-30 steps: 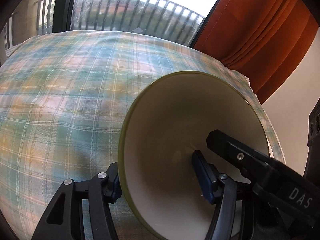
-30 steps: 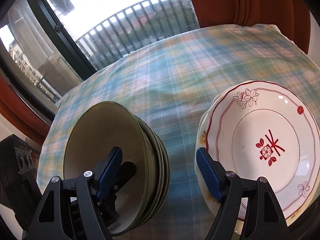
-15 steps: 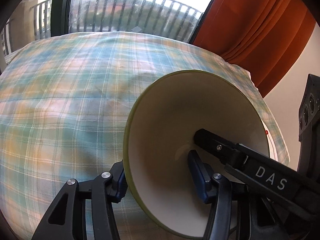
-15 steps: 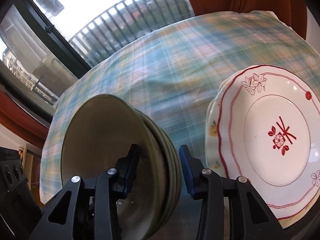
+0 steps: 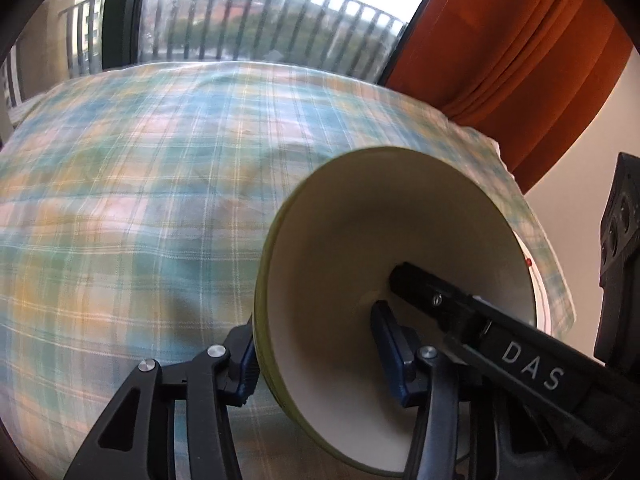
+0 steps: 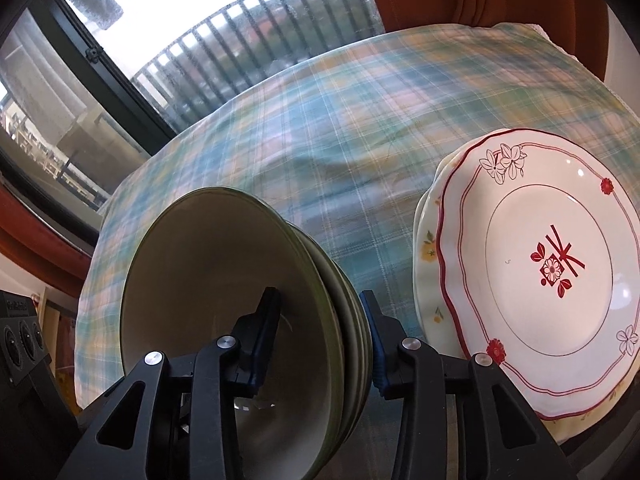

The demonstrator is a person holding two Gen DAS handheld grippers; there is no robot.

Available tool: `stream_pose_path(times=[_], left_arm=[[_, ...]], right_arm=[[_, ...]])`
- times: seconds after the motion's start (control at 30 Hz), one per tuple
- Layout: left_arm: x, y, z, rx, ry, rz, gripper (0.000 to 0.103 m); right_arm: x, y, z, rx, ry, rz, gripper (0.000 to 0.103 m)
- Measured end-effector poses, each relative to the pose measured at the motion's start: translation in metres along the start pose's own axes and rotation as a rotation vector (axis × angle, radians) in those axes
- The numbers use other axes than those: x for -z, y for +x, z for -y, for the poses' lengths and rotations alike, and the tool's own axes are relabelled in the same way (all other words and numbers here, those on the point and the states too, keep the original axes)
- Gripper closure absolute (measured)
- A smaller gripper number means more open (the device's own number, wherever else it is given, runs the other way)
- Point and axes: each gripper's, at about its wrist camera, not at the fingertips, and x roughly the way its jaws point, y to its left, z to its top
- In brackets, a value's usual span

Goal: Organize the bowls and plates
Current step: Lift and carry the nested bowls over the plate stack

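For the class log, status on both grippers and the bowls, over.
Left gripper shut on stacked green-rimmed bowls. Right gripper shut on the opposite rim. Red-patterned white plates beside. Nothing blocking.

Bowl stack (image 6: 224, 300) left of plates (image 6: 540, 280)

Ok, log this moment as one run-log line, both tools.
left tool: shut on bowl stack rim | right tool: shut on opposite rim | plates: stacked beside bowls | surface: plaid cloth

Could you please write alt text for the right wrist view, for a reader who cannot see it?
The right gripper clamps the rims of a stack of green-rimmed ceramic bowls on a pastel plaid tablecloth. Beside them sits a stack of white plates with red floral trim.
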Motion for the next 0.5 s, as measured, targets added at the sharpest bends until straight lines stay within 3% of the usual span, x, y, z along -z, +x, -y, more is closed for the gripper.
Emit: stream_pose_path(times=[0.5], left_arm=[[-0.025, -0.025, 0.032, -0.002, 0.028, 0.093, 0.053]], right_arm=[[-0.024, -0.041, 0.003, -0.035, -0.029, 0.080, 0.060]])
